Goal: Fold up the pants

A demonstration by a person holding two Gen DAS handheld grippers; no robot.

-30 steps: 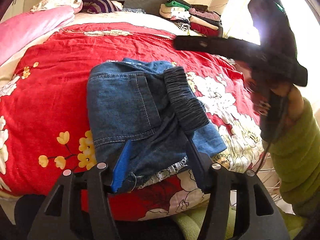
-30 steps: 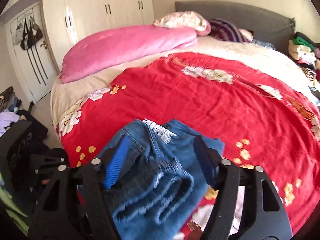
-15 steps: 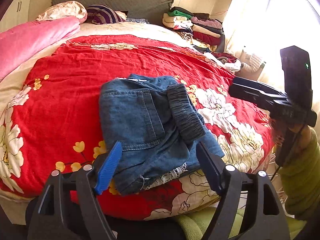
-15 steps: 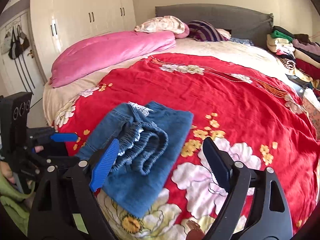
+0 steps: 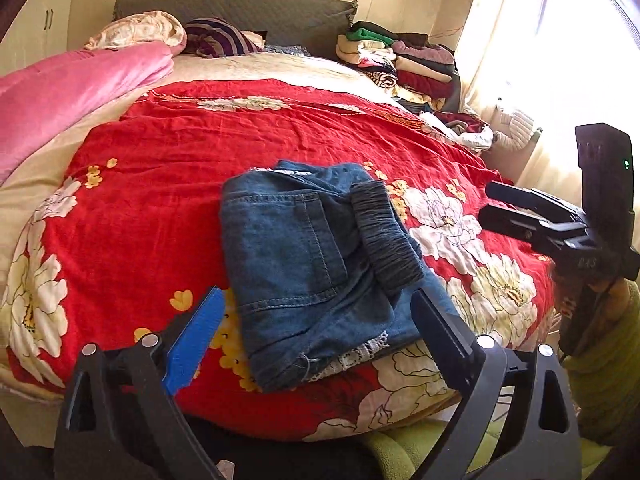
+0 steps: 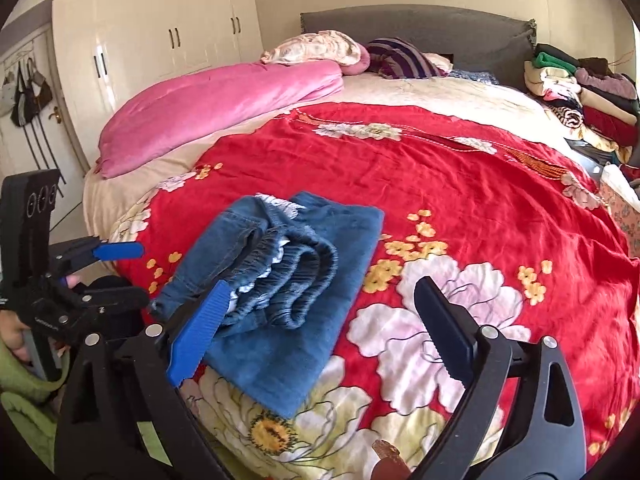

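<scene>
The blue denim pants [image 5: 316, 264] lie folded in a compact bundle on the red floral bedspread [image 5: 224, 132], near the bed's front edge, with the elastic waistband on top. They also show in the right wrist view [image 6: 280, 280]. My left gripper [image 5: 316, 340] is open and empty, held back just off the bundle's near edge. My right gripper [image 6: 320, 328] is open and empty, off the bundle's right side. Each gripper shows in the other's view: the right one [image 5: 516, 208] and the left one [image 6: 116, 272], both apart from the pants.
A pink duvet [image 6: 224, 108] lies along the bed's left side, pillows at the grey headboard [image 6: 420, 36]. A stack of folded clothes [image 5: 404, 60] sits at the far right corner. White wardrobes [image 6: 160, 40] stand left; a bright curtained window [image 5: 540, 60] is right.
Both grippers have drawn back from the folded pants toward the bed's edge. The pants stay put in their folded bundle.
</scene>
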